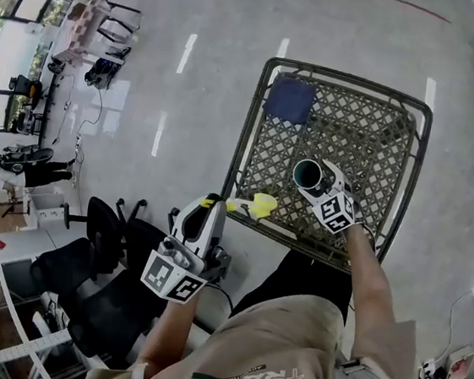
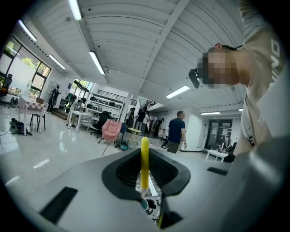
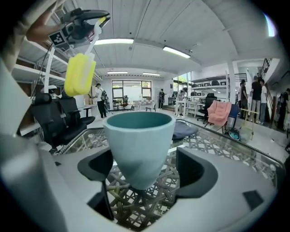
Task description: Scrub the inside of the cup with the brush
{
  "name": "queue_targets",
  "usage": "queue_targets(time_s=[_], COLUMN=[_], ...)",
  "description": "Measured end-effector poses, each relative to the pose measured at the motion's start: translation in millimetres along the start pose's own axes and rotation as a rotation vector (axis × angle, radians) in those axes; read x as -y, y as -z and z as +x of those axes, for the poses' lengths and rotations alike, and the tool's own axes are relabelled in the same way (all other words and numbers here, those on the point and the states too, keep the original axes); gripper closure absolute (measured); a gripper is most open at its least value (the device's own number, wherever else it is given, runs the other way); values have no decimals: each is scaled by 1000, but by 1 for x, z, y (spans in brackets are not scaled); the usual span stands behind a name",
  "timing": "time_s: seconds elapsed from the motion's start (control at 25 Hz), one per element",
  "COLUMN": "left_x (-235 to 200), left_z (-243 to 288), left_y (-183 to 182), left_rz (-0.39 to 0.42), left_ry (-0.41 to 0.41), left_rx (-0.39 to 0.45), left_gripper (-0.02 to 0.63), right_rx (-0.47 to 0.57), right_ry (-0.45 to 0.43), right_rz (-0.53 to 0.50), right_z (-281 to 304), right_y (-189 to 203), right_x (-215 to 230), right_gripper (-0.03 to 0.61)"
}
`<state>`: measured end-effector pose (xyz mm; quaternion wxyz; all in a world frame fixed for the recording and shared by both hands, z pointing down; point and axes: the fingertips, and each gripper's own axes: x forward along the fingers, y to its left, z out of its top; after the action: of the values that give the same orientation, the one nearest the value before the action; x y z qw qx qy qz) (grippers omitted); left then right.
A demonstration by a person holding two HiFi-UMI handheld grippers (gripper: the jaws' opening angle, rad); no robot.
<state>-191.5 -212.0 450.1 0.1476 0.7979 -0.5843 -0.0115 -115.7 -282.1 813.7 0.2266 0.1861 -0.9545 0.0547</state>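
K: So, where's the cup (image 1: 311, 175)?

M: Upright on the table (image 1: 371, 132), toward its near right side. Teal, tapered, mouth up. Right gripper (image 1: 320, 184) sits low around it with the jaws spread wide. The cup stands between them with a gap on each side. Released, not pinching.

K: Brush?

M: Brush (image 1: 261, 202) is in the left gripper (image 1: 218, 205), jaws clenched on the thin yellow handle. The yellow head sticks out by the table's near left corner. It's well clear of the cup and held higher than the cup's rim.

K: Surface?

M: Woven lattice top in a dark rim with rounded corners. The cup's base rests straight on the weave. A dark blue cloth (image 1: 290, 99) lies in the far left corner, well apart from the cup.

K: Room?

M: Big open workspace. Glossy pale floor (image 1: 191, 69) mirrors the strip lights (image 2: 97, 62) on a white ribbed ceiling. Black office chairs (image 1: 103, 241) are just left of the person, and windows (image 1: 16, 40) are far off on the left. Further out there are desks, shelving and a pink chair (image 2: 111, 129). Several people (image 2: 176, 131) are standing around.
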Motion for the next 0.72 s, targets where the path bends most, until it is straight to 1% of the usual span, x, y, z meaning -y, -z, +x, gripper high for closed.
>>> queue_targets(time_s=[0.2,0.28,0.56,0.72], left_x=[-8,-13,-25,-31], left_z=[0,0,7,1], left_y=[11,14,6,6], left_rz=[14,6,2,0], left_ry=[1,-5,-3,-13], left_rx=[-37,-44,-25,-16], left_gripper=[555,555,555,557], right_rx=[11,16,32,23], right_ry=[-18,-16,-46,-64], right_rz=[9,19,-25,6], right_z=[19,24,41,42], right_y=[1,-2,-8,-8], right_x=[-5,-9,-14,-8], right_gripper=[152,152,152,160])
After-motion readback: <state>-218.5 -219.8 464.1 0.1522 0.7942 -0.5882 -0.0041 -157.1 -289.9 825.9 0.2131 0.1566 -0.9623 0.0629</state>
